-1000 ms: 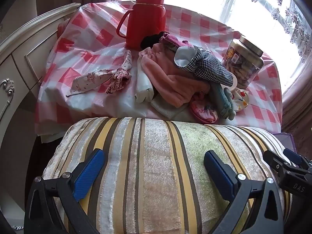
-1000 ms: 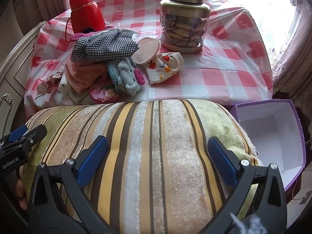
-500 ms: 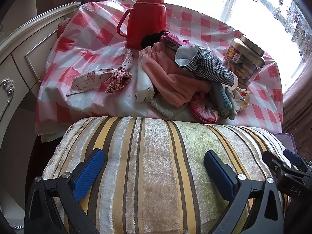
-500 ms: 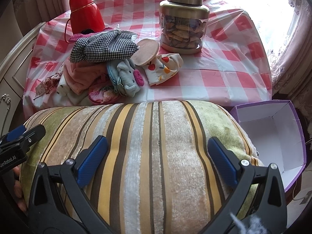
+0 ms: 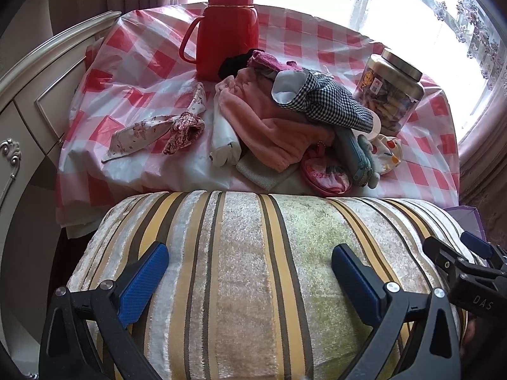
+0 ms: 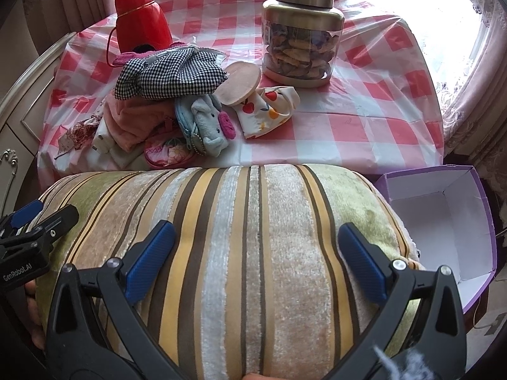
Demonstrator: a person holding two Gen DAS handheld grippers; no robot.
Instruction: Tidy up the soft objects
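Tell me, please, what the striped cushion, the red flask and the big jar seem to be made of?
Striped cushion: looks like velvet or chenille, with a short shiny pile that catches the light.
Red flask: probably plastic, going by its smooth, slightly glossy, uniform red body and moulded handle.
Big jar: clear glass or plastic, since its contents show through; the lid looks like brushed, gold-toned metal.

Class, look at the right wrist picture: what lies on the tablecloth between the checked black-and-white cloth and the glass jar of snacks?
In the right wrist view, a round tan pad lies between the checked cloth and the jar, resting partly on a fruit-print fabric piece.
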